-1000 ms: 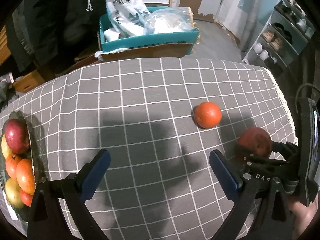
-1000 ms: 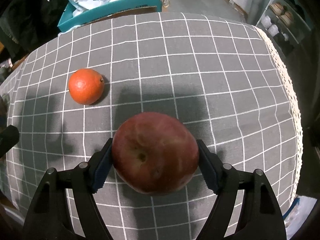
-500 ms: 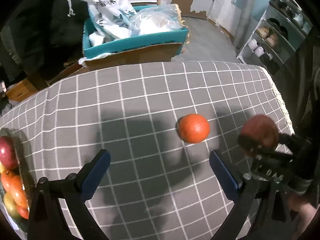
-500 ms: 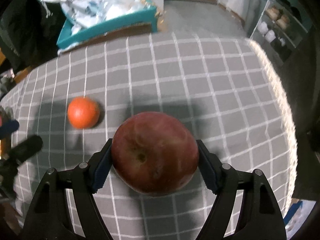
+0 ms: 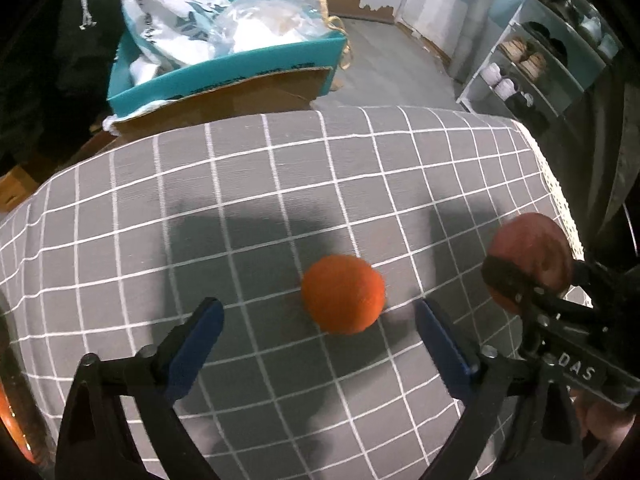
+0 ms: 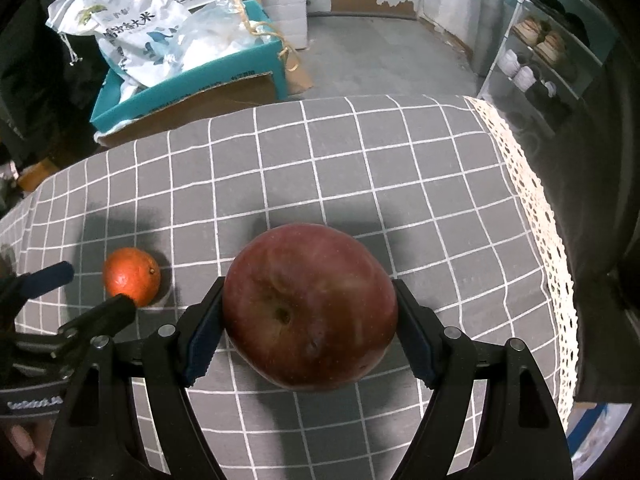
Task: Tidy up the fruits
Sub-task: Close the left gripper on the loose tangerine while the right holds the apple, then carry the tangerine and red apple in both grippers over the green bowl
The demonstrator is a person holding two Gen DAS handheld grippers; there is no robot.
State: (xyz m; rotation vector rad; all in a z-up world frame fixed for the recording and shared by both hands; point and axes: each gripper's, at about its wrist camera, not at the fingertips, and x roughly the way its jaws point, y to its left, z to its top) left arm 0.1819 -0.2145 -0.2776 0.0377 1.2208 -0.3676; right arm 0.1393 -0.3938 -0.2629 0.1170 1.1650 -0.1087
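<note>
Both wrist cameras look steeply down along their fingers, close above the checked tablecloth [image 5: 280, 184]. Both views share the orange [image 5: 343, 294] and the teal box [image 6: 192, 80] beyond.

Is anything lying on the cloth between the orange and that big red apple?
No. In the right wrist view, only bare checked tablecloth separates the orange from the apple.

The left hand-held gripper [image 5: 318, 332] is closing around an orange [image 5: 343, 294], pads not touching. The right hand-held gripper [image 5: 532, 276] holds an apple [image 5: 532, 248] beside it.
</note>
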